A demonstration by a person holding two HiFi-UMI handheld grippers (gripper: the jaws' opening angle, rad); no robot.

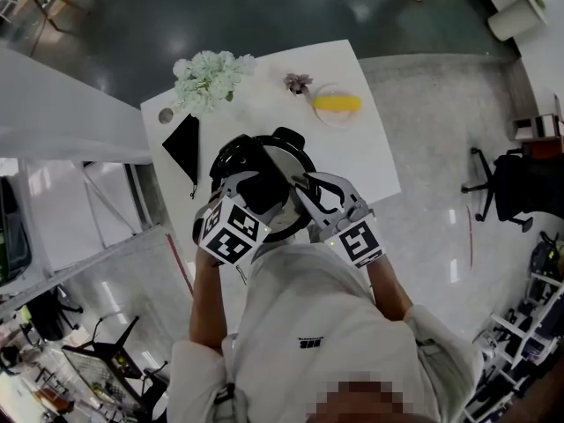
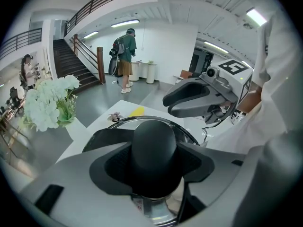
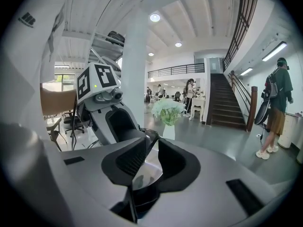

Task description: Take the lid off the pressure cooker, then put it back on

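**White table, cooker gripped at two points**

White table (image 1: 374, 148) space is mostly taken up by one pot. Nearest the person's white shirt (image 1: 308, 324), the pressure cooker (image 1: 227, 159) stands at the table's near edge. Its shiny lid (image 1: 280, 159) is on top, as far as the head view shows. The left gripper (image 1: 261, 189) points steeply down onto the lid. Its jaws are set fairly wide and closed on the round black knob (image 2: 155, 143), with both pads hugging the knob's sides in the left gripper view. The right gripper (image 3: 150, 157) points in from the right at a flatter angle. Its jaws stand narrow, closed on a dark handle (image 3: 144, 196) at the cooker's near right side, and bright metal shows in the slit between the pads.

Beyond the cooker, a black pouch (image 1: 182, 144) lies near the table's left edge. Farther back, a bunch of white flowers (image 1: 210, 77) stands at the far left corner. A small purplish ornament (image 1: 298, 83) sits to its right, and right of that is a pale plate (image 1: 326, 120) holding something yellow (image 1: 337, 104).

Around the table the floor (image 1: 423, 236) is pale and speckled, turning dark and glossy farther off. A black office chair (image 1: 515, 188) stands well off to the right. In the left gripper view a dark staircase (image 2: 71, 60) climbs at the back, and a person in a green top (image 2: 125, 48) stands near it, facing away.
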